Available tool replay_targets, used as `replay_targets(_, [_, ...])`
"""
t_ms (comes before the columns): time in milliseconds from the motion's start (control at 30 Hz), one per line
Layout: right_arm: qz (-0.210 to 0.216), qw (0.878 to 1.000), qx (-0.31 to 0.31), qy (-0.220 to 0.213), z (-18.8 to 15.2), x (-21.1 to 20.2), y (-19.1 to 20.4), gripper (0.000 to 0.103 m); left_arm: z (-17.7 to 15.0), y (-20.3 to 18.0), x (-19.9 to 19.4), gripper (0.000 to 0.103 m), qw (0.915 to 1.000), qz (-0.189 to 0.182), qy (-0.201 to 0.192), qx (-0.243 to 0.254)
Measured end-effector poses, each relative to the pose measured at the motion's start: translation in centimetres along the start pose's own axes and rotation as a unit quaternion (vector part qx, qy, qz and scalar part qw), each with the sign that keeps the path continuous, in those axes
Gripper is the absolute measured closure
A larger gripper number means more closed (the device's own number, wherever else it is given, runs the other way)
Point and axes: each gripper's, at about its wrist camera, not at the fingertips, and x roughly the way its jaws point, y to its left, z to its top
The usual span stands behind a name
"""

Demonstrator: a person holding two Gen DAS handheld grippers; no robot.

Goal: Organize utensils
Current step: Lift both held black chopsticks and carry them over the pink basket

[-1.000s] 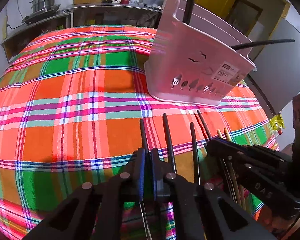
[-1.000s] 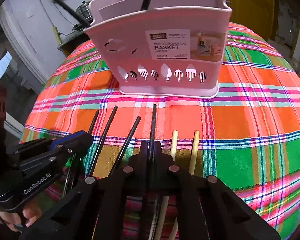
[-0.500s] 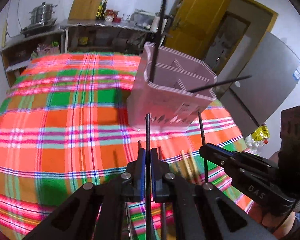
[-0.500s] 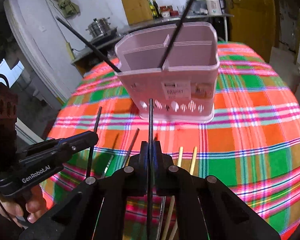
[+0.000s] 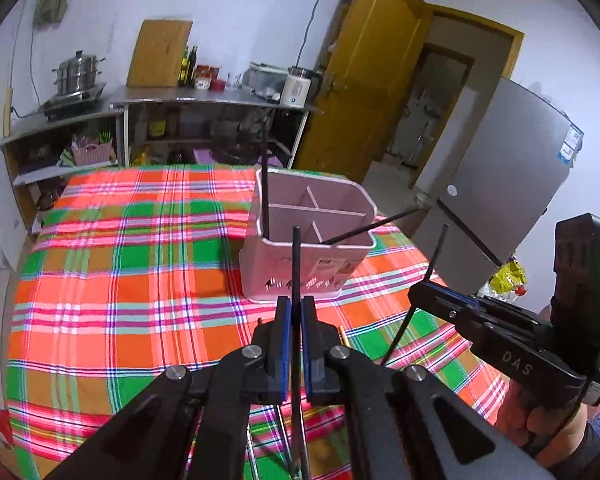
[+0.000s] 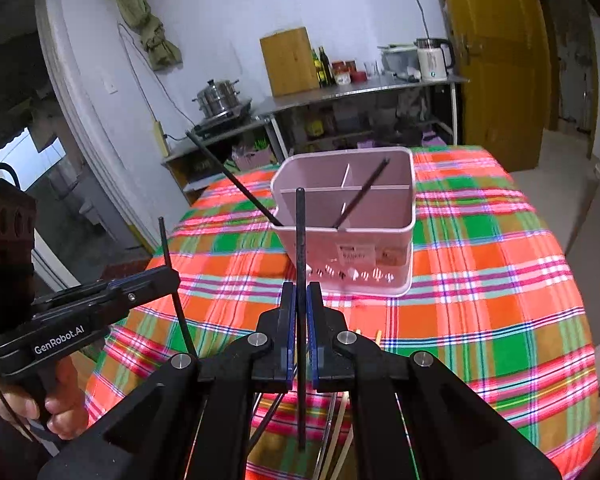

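Observation:
A pink divided basket [image 5: 342,266] stands on the plaid tablecloth [image 5: 120,280], with two black chopsticks in it, one upright [image 5: 265,184] and one leaning out to the right [image 5: 380,224]. My left gripper [image 5: 296,302] is shut on a black chopstick [image 5: 296,260], held above the table in front of the basket. The right gripper [image 6: 301,290] is shut on another black chopstick [image 6: 300,236] beside it. Each view also shows the other gripper: the right one [image 5: 418,292], the left one [image 6: 172,276]. Pale wooden chopsticks [image 6: 378,336] lie on the cloth under the grippers.
Behind the table stands a metal counter [image 5: 220,100] with a steamer pot [image 5: 76,74], bottles and a kettle [image 6: 432,60]. A yellow door [image 5: 372,80] and a grey fridge [image 5: 500,184] are at the right. The cloth left of the basket is bare.
Both grippers have risen off the table, each lifting its black chopstick. The basket, seen side-on before, now shows its open top, and the remaining chopsticks lie below.

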Motion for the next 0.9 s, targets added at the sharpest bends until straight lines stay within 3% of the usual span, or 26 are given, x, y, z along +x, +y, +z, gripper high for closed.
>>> replay_targets(367, [-0.002,1.0,-0.013,-0.022,0.4,-2.7,1.1,0.098,0.5,-1.0,-2.7,0.099,0.9997,0.003,-0.019,0.013])
replay_targets(900, [0.002,1.0,-0.009,-0.028,0.8,-3.6,0.4,0.098,0.9,-1.3,-2.7,0.099,0.9999,-0.008,-0.012,0.01])
